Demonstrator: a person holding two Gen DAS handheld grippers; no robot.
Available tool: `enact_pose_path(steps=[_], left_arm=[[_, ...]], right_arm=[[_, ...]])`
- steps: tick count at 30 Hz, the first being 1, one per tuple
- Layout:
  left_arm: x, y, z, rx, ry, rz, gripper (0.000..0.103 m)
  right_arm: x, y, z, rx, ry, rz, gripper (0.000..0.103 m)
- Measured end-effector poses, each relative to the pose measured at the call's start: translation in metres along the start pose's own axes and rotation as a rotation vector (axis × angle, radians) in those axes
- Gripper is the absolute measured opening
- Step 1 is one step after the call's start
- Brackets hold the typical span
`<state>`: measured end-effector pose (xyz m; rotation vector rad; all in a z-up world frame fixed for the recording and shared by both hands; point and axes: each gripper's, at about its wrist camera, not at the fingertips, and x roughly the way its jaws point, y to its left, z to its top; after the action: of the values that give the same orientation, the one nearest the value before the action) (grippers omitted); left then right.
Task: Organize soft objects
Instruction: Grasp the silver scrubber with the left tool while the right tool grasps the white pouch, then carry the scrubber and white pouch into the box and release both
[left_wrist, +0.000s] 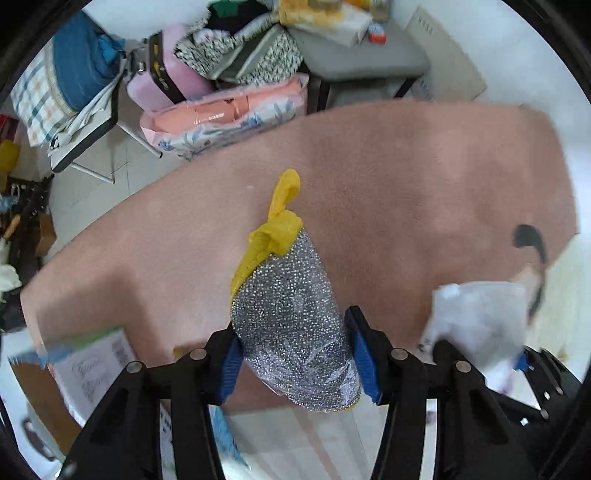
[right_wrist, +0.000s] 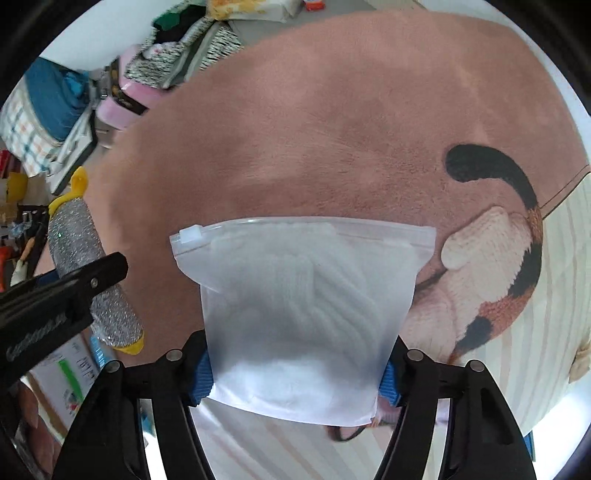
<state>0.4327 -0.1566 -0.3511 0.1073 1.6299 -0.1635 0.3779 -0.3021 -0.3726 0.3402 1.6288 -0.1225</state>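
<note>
My left gripper (left_wrist: 295, 354) is shut on a silver glittery soft pouch with a yellow knotted top (left_wrist: 291, 317), held above the pink rug (left_wrist: 424, 173). The pouch also shows in the right wrist view (right_wrist: 79, 254) at the left, with the left gripper's black finger across it. My right gripper (right_wrist: 295, 373) is shut on a frosted zip bag holding white soft material (right_wrist: 303, 306), held above the rug (right_wrist: 295, 122). That bag shows blurred at the right in the left wrist view (left_wrist: 476, 325).
The rug carries a cat picture (right_wrist: 491, 236) at the right. Beyond its far edge stand piled bags and folded textiles (left_wrist: 221, 107), a pink case (left_wrist: 166, 70) and a grey table (left_wrist: 362, 55). Papers and cardboard (left_wrist: 85, 365) lie at lower left.
</note>
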Motion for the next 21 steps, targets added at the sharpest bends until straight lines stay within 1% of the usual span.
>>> enact_pose_path(steps=[2, 4, 6, 7, 8, 10, 12, 13, 16, 17, 19, 20, 21], left_arm=[[-0.028, 0.017, -0.021, -0.020, -0.048, -0.052, 0.049], [-0.060, 0.043, -0.054, -0.049, -0.100, -0.098, 0.049], [-0.086, 0.067, -0.082, -0.071, -0.139, -0.119, 0.049], [-0.098, 0.085, -0.099, -0.086, -0.157, -0.128, 0.049], [-0.109, 0.104, -0.116, -0.098, -0.172, -0.128, 0.049], [-0.124, 0.144, -0.151, -0.133, -0.183, -0.118, 0.049], [-0.134, 0.191, -0.187, -0.168, -0.172, -0.102, 0.049], [-0.135, 0.207, -0.198, -0.183, -0.164, -0.091, 0.049], [-0.124, 0.275, -0.233, -0.254, -0.102, -0.054, 0.049], [-0.117, 0.287, -0.239, -0.267, -0.081, -0.044, 0.049], [-0.095, 0.325, -0.250, -0.318, -0.017, -0.060, 0.049], [-0.088, 0.334, -0.253, -0.332, 0.004, -0.065, 0.049], [-0.076, 0.348, -0.255, -0.349, 0.031, -0.076, 0.049]], right_arm=[[-0.019, 0.014, -0.014, -0.033, -0.031, 0.025, 0.070], [-0.038, 0.034, -0.036, -0.072, -0.058, 0.064, 0.070], [-0.057, 0.062, -0.064, -0.119, -0.082, 0.103, 0.070], [-0.064, 0.074, -0.076, -0.138, -0.089, 0.123, 0.070], [-0.069, 0.086, -0.088, -0.152, -0.091, 0.141, 0.070], [-0.080, 0.126, -0.119, -0.197, -0.091, 0.201, 0.070], [-0.085, 0.162, -0.149, -0.235, -0.083, 0.244, 0.070], [-0.086, 0.185, -0.164, -0.263, -0.076, 0.270, 0.070], [-0.081, 0.250, -0.205, -0.332, -0.054, 0.323, 0.070], [-0.075, 0.276, -0.217, -0.354, -0.041, 0.328, 0.070], [-0.060, 0.313, -0.233, -0.377, -0.021, 0.327, 0.070], [-0.048, 0.335, -0.241, -0.392, -0.010, 0.320, 0.070], [-0.041, 0.348, -0.248, -0.398, -0.003, 0.309, 0.070]])
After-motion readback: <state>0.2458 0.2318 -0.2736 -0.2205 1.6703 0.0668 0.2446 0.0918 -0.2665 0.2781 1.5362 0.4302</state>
